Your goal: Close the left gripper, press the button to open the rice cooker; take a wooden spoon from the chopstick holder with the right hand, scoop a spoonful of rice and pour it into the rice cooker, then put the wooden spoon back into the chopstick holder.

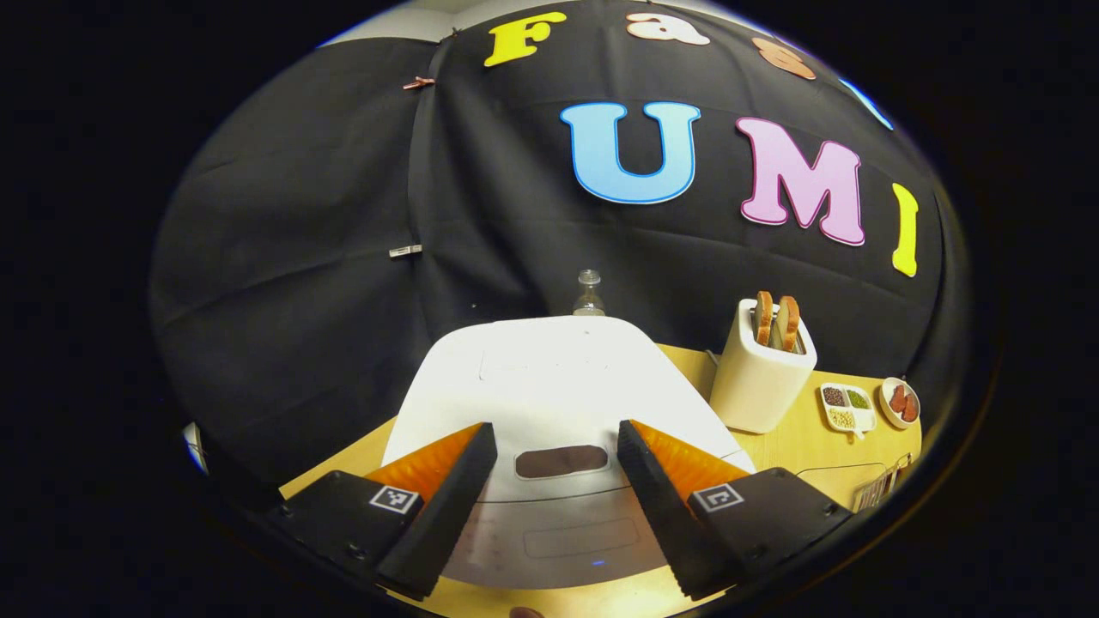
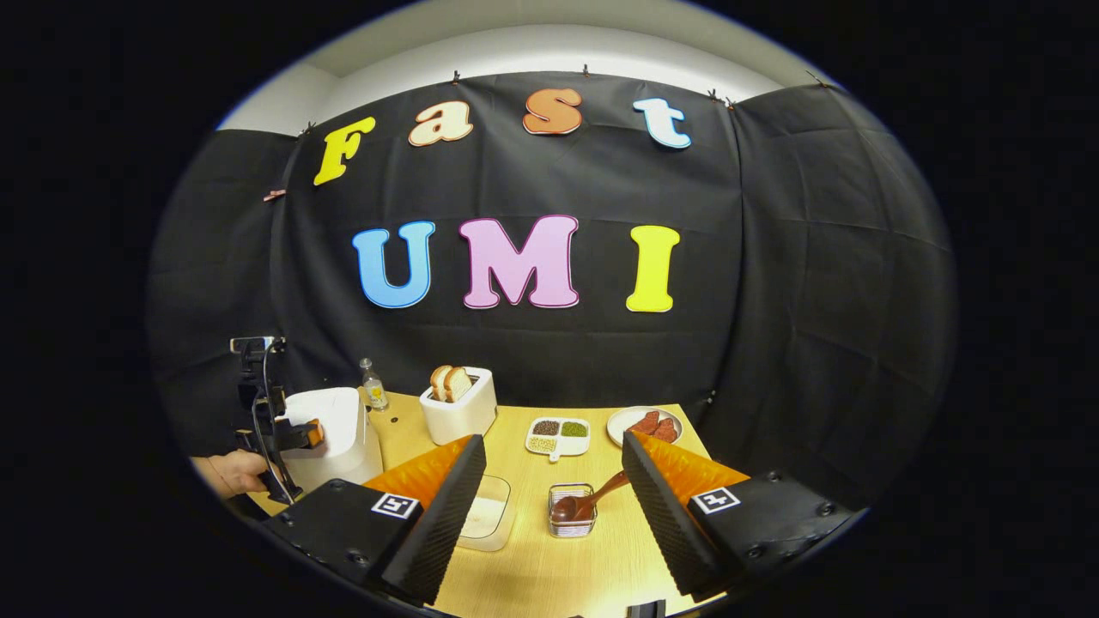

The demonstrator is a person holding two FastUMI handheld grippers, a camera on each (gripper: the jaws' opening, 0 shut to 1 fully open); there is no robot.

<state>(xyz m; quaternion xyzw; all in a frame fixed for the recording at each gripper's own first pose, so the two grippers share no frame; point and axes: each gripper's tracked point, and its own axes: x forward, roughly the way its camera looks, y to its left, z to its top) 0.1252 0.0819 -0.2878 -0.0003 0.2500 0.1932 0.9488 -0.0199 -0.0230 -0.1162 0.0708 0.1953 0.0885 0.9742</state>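
I see a pale wooden desk (image 2: pixel 532 575) against the black cloth wall. On it stand the white rice cooker (image 2: pixel 335 433) at the left, a clear bottle (image 2: pixel 372 386) behind it, and a white toaster (image 2: pixel 459 408) with bread. Nearer me sit a divided dish (image 2: pixel 558 435) of grains, a plate (image 2: pixel 642 423), a white container (image 2: pixel 485 513) and the wire chopstick holder (image 2: pixel 571 511) with the wooden spoon (image 2: pixel 592 500).

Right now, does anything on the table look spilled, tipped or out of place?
Nothing stands out. The white rice cooker sits closed, the brown wooden spoon leans in its wire chopstick holder, and both toast slices stand in the white toaster.
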